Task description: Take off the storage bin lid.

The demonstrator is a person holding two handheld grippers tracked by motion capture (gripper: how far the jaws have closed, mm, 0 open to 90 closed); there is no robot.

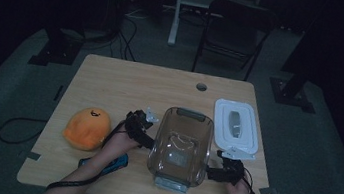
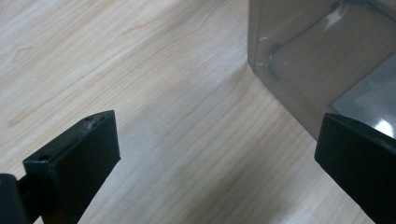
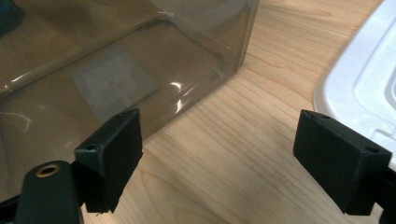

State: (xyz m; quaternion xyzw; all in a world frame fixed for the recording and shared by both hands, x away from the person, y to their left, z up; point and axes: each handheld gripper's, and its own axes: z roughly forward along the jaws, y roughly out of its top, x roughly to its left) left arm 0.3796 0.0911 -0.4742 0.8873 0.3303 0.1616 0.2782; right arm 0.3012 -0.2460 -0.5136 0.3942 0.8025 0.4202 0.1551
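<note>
High view: clear container (image 1: 181, 146) sits mid-table, between your two grippers. Your left gripper (image 1: 149, 135) is at its left wall, jaws apart. Your right gripper (image 1: 209, 171) is at its right near corner, jaws apart, white lid (image 1: 235, 126) just beyond.
</note>
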